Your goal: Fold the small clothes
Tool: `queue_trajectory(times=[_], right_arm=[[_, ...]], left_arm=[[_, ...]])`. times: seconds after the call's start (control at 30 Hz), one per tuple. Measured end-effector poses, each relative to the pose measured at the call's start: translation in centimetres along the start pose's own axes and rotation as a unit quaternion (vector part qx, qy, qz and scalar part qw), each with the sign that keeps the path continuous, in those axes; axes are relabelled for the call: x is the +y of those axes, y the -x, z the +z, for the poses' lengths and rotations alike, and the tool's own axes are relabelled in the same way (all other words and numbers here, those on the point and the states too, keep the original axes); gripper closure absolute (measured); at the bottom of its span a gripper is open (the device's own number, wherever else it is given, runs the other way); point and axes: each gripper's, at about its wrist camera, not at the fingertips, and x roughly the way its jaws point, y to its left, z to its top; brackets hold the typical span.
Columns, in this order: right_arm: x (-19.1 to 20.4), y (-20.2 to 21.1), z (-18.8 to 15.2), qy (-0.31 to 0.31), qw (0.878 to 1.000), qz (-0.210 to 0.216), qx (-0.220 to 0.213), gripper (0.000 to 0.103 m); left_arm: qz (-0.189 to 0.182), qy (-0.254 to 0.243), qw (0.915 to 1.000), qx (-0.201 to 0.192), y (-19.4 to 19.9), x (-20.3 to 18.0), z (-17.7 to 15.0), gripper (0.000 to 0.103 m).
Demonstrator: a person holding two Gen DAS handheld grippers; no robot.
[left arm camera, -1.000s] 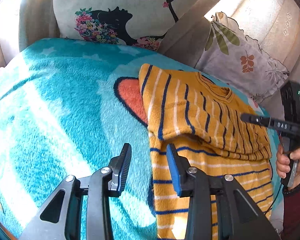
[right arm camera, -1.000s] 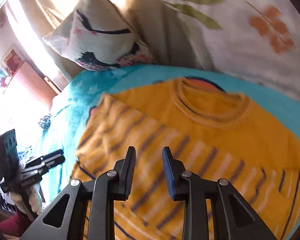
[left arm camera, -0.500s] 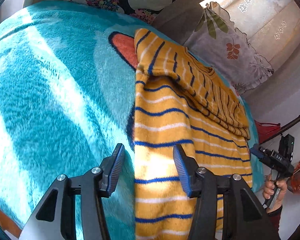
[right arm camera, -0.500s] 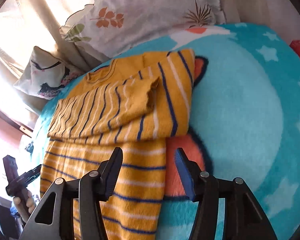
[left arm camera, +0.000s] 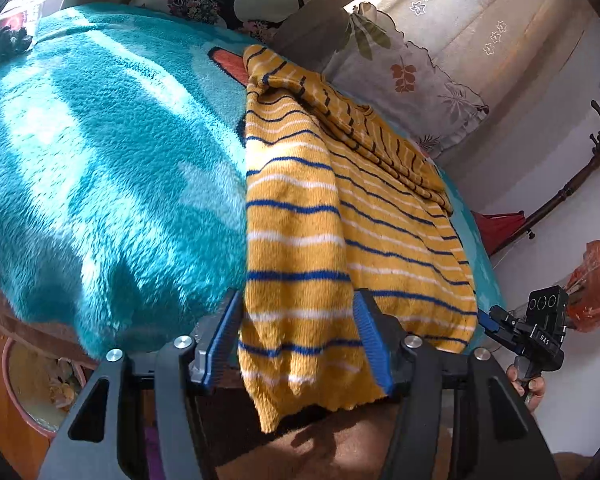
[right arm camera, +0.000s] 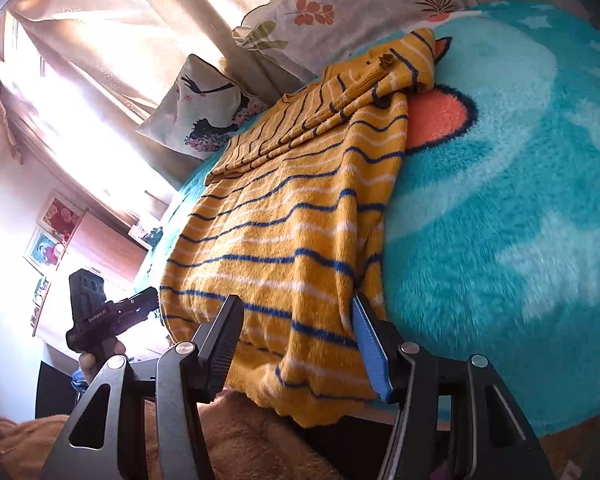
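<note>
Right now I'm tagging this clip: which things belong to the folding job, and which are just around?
Job: yellow striped sweater, left gripper, right gripper.
Around: teal blanket, leaf-print pillow, silhouette cushion.

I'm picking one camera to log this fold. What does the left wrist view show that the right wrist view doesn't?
Only the left wrist view shows the coat rack and orange bag. Only the right wrist view shows the bright curtained window and wall pictures. Both show the striped sweater with sleeves folded in, its hem hanging off the teal blanket, and an open gripper at each hem corner: left gripper, right gripper.
</note>
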Motion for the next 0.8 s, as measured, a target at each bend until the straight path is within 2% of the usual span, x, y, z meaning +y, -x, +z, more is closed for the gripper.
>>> queue_trajectory(times=[0.07, 0.13, 0.27, 0.37, 0.53, 0.57, 0.6, 0.63, 0.67, 0.7, 0.73, 0.77, 0.8], right_arm=[[-0.1, 0.5, -1.2, -0.005, 1.0, 0.011, -0.001, 0.036], [-0.1, 0.0, -2.3, -0.004, 1.0, 0.011, 0.012, 0.035], [0.1, -2.3, -3.6, 0.017, 0.999, -0.027, 0.032, 0.031], [0.5, -3.5, -4.4, 0.04, 0.997, -0.059, 0.035, 0.03], [0.3, -4.7, -4.9, 0.049, 0.996, -0.07, 0.033, 0.025], [0.0, -5.0, -5.1, 0.043, 0.996, -0.065, 0.034, 0.023], [-0.2, -5.2, -5.3, 0.035, 0.997, -0.059, 0.035, 0.022], [-0.5, -5.7, -5.4, 0.029, 0.997, -0.057, 0.038, 0.021], [-0.7, -5.9, -5.6, 0.026, 0.998, -0.053, 0.035, 0.022], [-0.8, -6.0, -5.8, 0.025, 0.998, -0.048, 0.03, 0.023], [-0.9, -5.9, -5.9, 0.024, 0.999, -0.038, 0.027, 0.036], [-1.0, -5.8, -5.9, 0.021, 0.999, -0.025, 0.027, 0.064], [-1.1, -5.9, -5.9, 0.014, 0.999, -0.002, 0.034, 0.08]], left_arm=[[0.007, -0.005, 1.0, 0.004, 0.0, 0.5, -0.9, 0.037], [0.01, -0.008, 0.9998, 0.015, -0.5, 0.9, -1.8, 0.037], [-0.009, -0.005, 0.9993, 0.037, -2.2, 1.7, -2.6, 0.033], [-0.008, 0.001, 0.9989, 0.047, -3.4, 1.9, -2.9, 0.028], [-0.024, 0.01, 0.9979, 0.059, -4.1, 1.9, -3.3, 0.028], [-0.027, 0.007, 0.9979, 0.059, -4.0, 1.7, -3.4, 0.034], [-0.029, 0.003, 0.9976, 0.062, -4.0, 1.6, -3.5, 0.054], [-0.022, -0.002, 0.9973, 0.07, -4.2, 1.3, -3.6, 0.069], [-0.013, -0.005, 0.997, 0.076, -4.3, 1.2, -3.7, 0.093], [-0.01, -0.005, 0.9971, 0.075, -4.2, 1.1, -3.7, 0.093], [-0.008, -0.005, 0.9975, 0.07, -3.8, 1.0, -3.7, 0.093], [-0.007, -0.005, 0.9979, 0.065, -3.4, 0.9, -3.7, 0.094], [-0.009, -0.005, 0.9982, 0.058, -2.7, 0.8, -3.7, 0.094]])
